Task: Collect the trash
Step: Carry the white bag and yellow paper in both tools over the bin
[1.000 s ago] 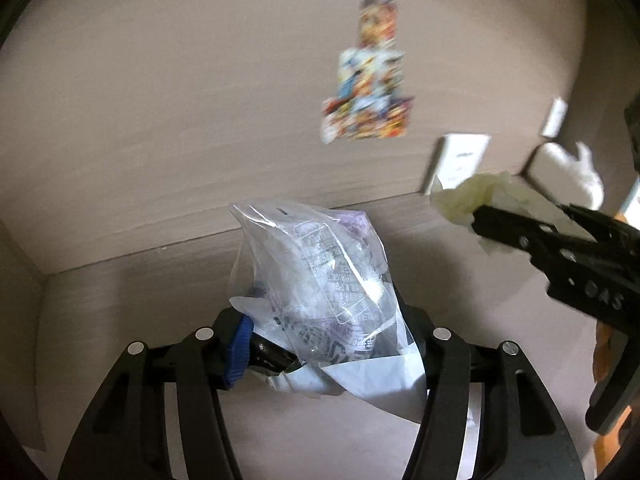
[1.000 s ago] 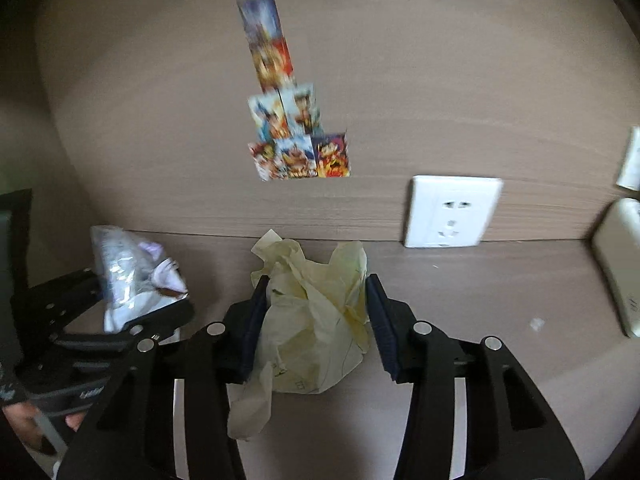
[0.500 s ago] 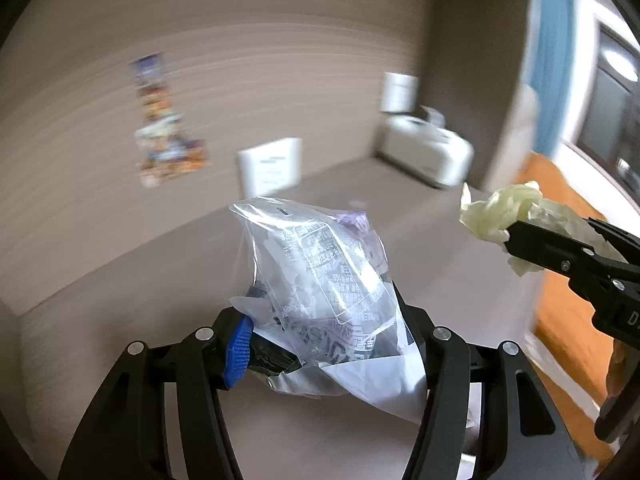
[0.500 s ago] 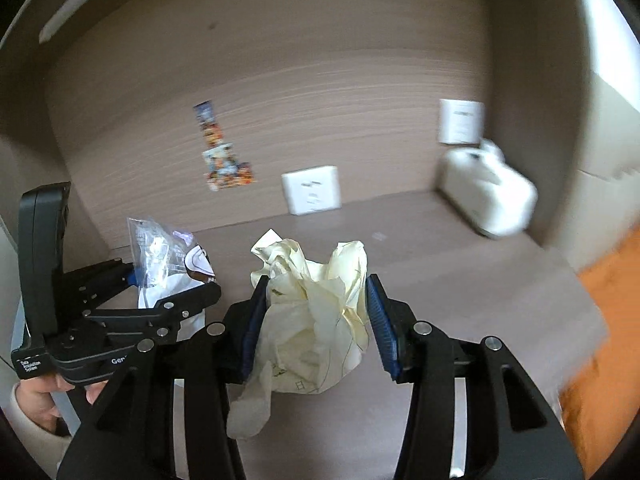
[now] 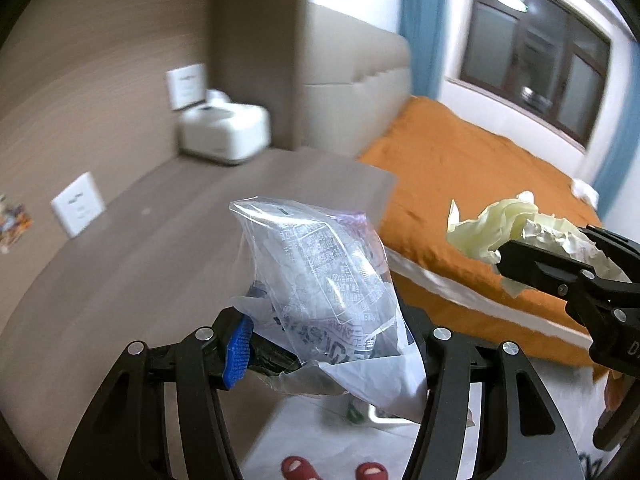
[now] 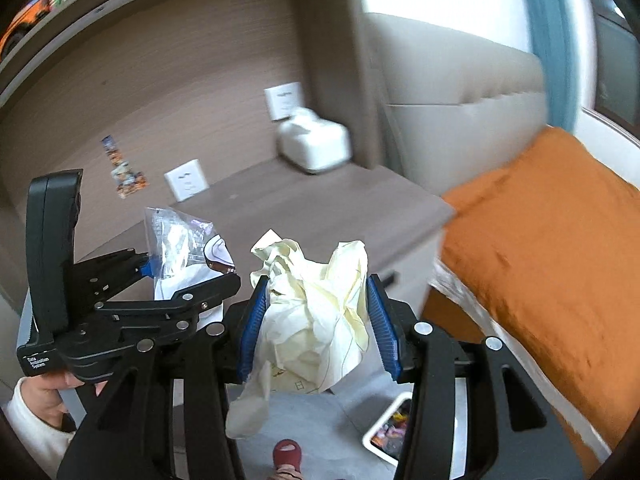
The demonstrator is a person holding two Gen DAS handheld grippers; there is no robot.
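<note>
My left gripper (image 5: 332, 344) is shut on a clear plastic wrapper (image 5: 324, 280) with printed text, held upright in the air. It also shows in the right wrist view (image 6: 180, 244). My right gripper (image 6: 316, 312) is shut on a crumpled pale yellow paper (image 6: 316, 312), which also shows at the right of the left wrist view (image 5: 500, 224). Both grippers are off the grey desk (image 5: 160, 232), side by side, left gripper (image 6: 160, 292) to the left of the right one.
A white tissue box (image 5: 224, 128) stands at the desk's far corner by wall sockets (image 5: 78, 204). A bed with an orange cover (image 5: 480, 176) lies to the right. A white bin rim (image 6: 388, 428) with colourful trash and red slippers (image 5: 296, 468) are on the floor below.
Both grippers have swung right and back from the desk wall toward the bed, each still holding its trash. The floor, bin and slippers have come into view.
</note>
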